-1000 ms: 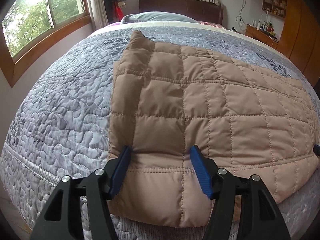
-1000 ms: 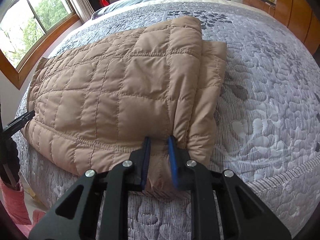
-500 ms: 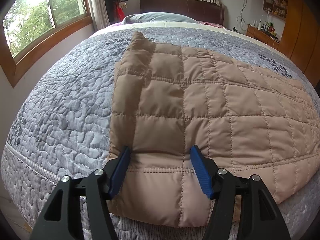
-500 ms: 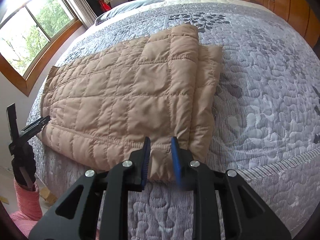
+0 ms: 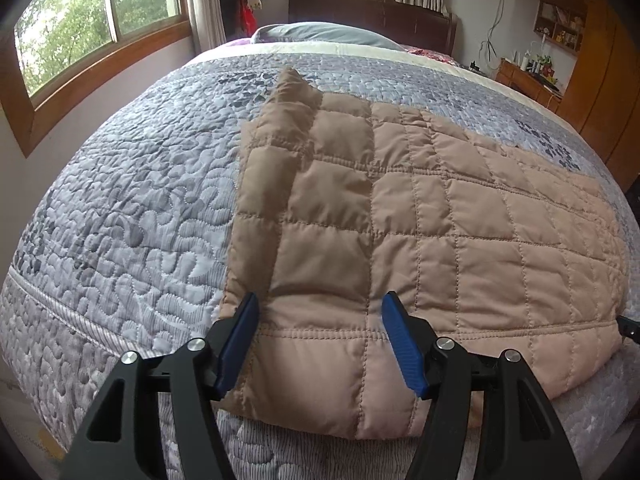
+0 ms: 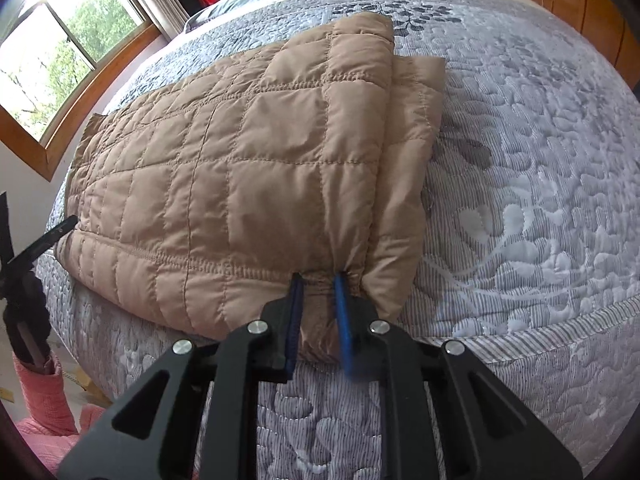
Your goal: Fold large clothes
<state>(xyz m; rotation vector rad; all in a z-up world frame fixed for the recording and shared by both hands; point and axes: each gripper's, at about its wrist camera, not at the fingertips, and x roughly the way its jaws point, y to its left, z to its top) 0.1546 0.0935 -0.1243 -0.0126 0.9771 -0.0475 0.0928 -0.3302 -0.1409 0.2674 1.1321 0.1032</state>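
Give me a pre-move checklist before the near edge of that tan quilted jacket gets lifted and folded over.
1. right gripper on the hem of the tan quilted jacket: ok, fabric bunched between its jaws, which are closing.
2. left gripper gripping the hem: not ok, jaws opening, wide astride the fabric, pads not pressing.
3. Both grippers at the same near edge: ok.
4. Jacket lying flat on the bedspread: ok, though a folded layer sticks out along its right side.
5. Space beyond the jacket for the fold: ok.
6. Layers underneath aligned: cannot tell.
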